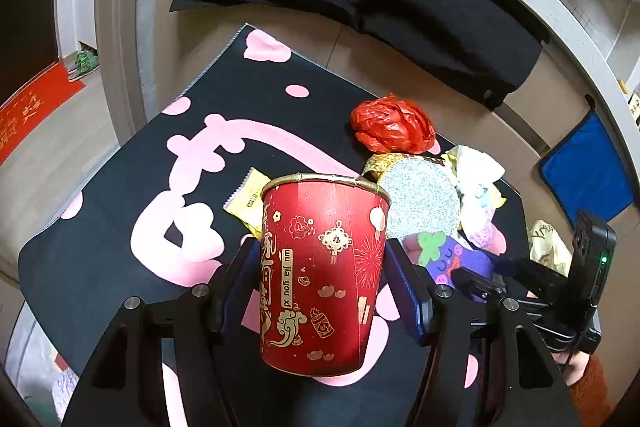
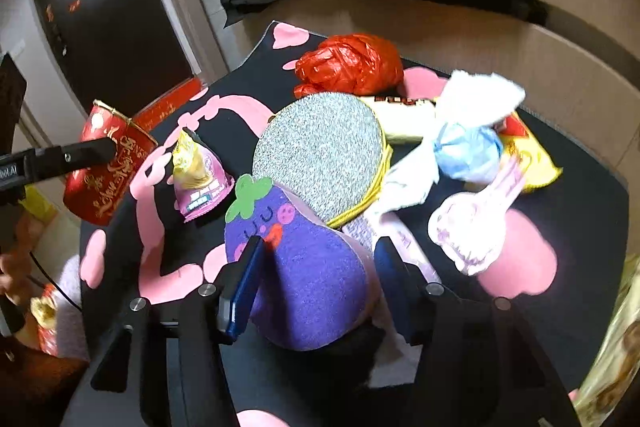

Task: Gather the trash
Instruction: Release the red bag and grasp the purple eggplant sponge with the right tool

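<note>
Red paper cup point(image 1: 324, 275) between left gripper point(image 1: 322, 287) jaws, above mat edge point(image 1: 48, 227).

I see a red paper cup point(image 1: 324, 275) with gold print, upright, lifted off the mat. Purple eggplant-shaped sponge point(image 2: 304, 267) lies tilted against a round grey scouring pad point(image 2: 320, 151). Crumpled red plastic bag point(image 2: 348, 65) behind it; white tissue wad point(image 2: 476, 99), blue-and-white wrappers beside.

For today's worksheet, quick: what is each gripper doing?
Left gripper: closed on the red gold-printed paper cup.
Right gripper: closed on the purple eggplant-shaped sponge.
</note>
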